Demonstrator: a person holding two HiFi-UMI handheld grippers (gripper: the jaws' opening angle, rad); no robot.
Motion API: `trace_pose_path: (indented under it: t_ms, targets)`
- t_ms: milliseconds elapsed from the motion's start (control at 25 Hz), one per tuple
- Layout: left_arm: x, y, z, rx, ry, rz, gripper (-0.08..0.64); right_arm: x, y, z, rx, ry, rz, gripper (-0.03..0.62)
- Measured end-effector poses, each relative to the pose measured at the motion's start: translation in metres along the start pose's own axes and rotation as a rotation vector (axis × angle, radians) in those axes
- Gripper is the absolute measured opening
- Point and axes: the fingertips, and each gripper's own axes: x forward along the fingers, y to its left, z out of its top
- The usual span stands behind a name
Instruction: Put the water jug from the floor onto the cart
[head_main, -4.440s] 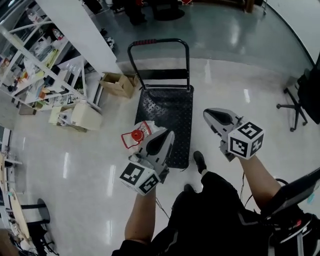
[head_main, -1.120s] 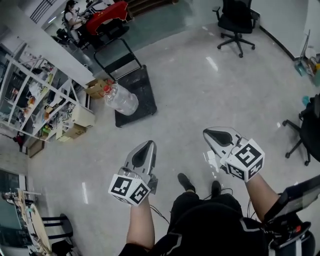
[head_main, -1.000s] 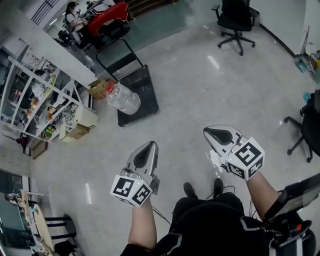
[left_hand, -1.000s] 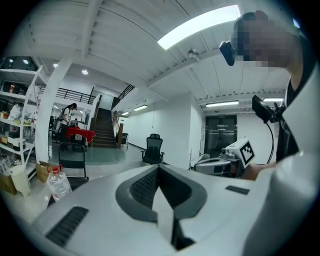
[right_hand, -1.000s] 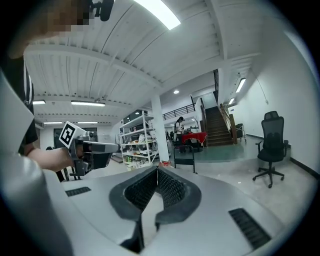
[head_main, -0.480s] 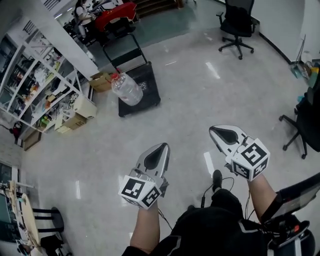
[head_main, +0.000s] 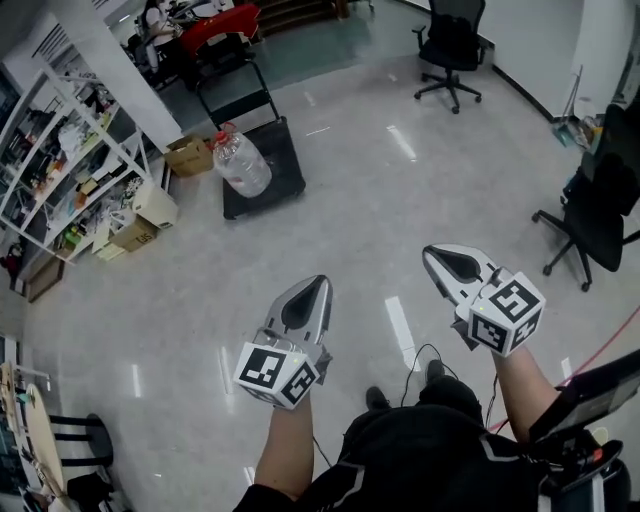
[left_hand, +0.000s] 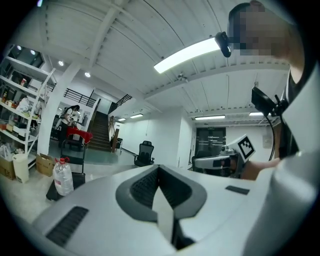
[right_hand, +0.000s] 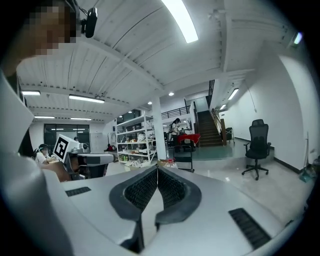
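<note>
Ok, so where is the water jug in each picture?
Head view: the water jug is at the upper left, standing on the black cart.
Left gripper view: far left and low, on the cart.
Right gripper view: too small to pick out for sure.
Shared landmark: the black cart, which the right gripper view shows just above the jaws.

Large open office-cum-lab hall. Glossy pale floor (head_main: 380, 200), ceiling strip lights (left_hand: 192, 54). Far left: white metal shelving (head_main: 60, 170) crammed with small goods, cardboard boxes (head_main: 188, 155) at its foot, white pillar (head_main: 125, 65) beside. Flat cart (head_main: 280, 165) near boxes. Black swivel chair (head_main: 450, 45) far, second chair (head_main: 590, 205) right. Staircase (right_hand: 206, 129) and red-covered table (head_main: 225, 20) at far end.
</note>
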Motion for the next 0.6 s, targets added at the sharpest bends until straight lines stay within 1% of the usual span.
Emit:
trace_pose_path:
  t_ms: [80, 160, 280, 360, 440, 520, 600]
  targets:
    - [-0.005, -0.02, 0.004, 0.007, -0.01, 0.003, 0.002, -0.024, -0.003, 0.002, 0.002, -0.009, -0.012, 0.005]
    - [-0.01, -0.034, 0.008, 0.016, -0.02, 0.022, 0.002, -0.042, -0.004, 0.004, -0.004, -0.021, -0.015, 0.005]
    - [-0.014, -0.049, 0.013, -0.004, -0.02, 0.052, 0.002, -0.06, -0.003, 0.011, -0.003, -0.036, -0.009, 0.003]
    - [-0.014, -0.064, 0.02, -0.007, -0.017, 0.042, 0.002, -0.073, -0.002, 0.02, -0.002, -0.047, -0.007, 0.003]
    - [-0.009, -0.079, 0.026, 0.011, -0.017, 0.036, 0.002, -0.086, -0.011, 0.025, -0.016, -0.047, -0.013, 0.003]
    - [0.001, -0.099, 0.026, 0.02, -0.018, 0.043, 0.002, -0.1, -0.027, 0.018, -0.009, -0.035, -0.021, 0.003]
    - [0.008, -0.122, 0.022, 0.026, -0.016, 0.049, 0.002, -0.12, -0.042, 0.005, 0.022, -0.031, -0.022, 0.003]
